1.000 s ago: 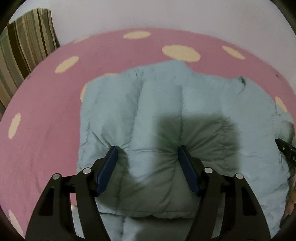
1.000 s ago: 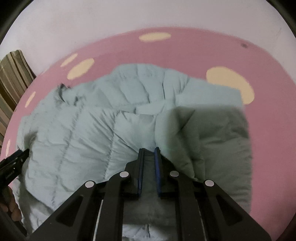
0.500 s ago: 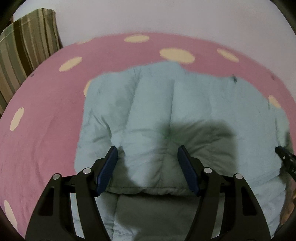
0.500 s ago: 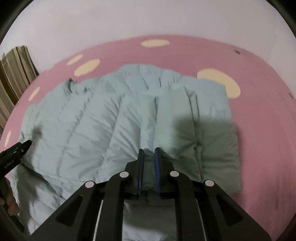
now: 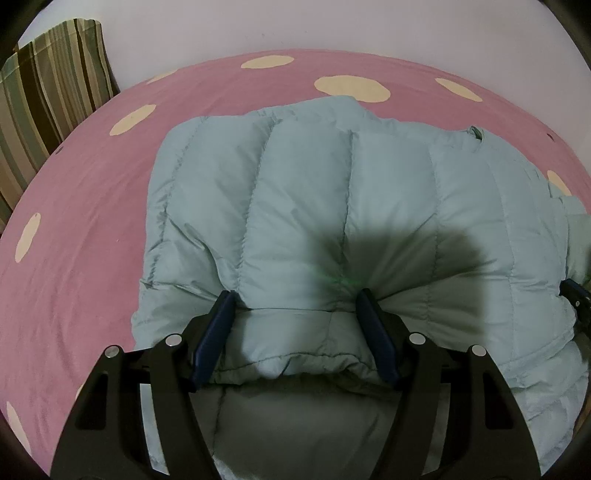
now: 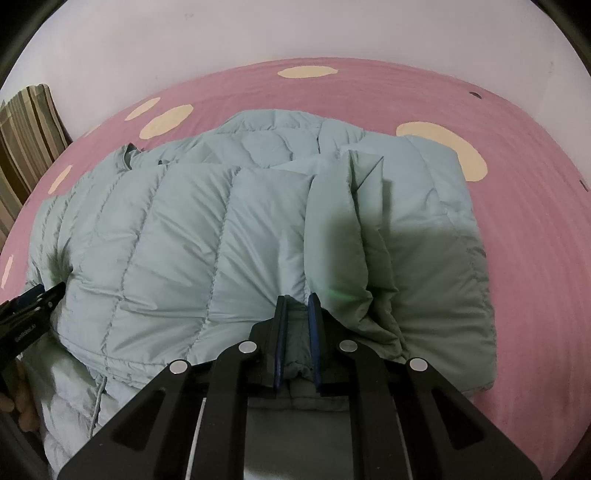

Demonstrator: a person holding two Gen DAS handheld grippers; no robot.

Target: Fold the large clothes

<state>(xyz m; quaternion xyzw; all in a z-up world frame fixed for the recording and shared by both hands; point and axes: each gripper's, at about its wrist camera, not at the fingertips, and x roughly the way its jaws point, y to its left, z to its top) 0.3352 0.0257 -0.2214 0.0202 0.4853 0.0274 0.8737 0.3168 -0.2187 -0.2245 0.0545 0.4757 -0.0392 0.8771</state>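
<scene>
1. The left gripper (image 5: 295,299) stands wide open, its blue pads (image 5: 214,332) astride a puffed fold of the jacket (image 5: 332,206). The fabric bulges between the pads, and neither pad visibly pinches it.
2. The right gripper (image 6: 298,301) is nearly closed, its pads (image 6: 281,339) clamped on a bunched edge of the jacket (image 6: 184,240) with only a narrow strip of fabric showing between them.
3. In the right view the left gripper's tip (image 6: 40,295) shows at the far left edge, against the jacket's side.
4. The pale blue quilted jacket lies folded over on itself on the sheet (image 5: 81,240), with a doubled flap standing up just right of the right gripper.
5. The pink sheet carries cream spots (image 5: 351,86) beyond the jacket.
6. A striped cushion (image 5: 48,99) leans at the far left, against the white wall (image 5: 332,26).
</scene>
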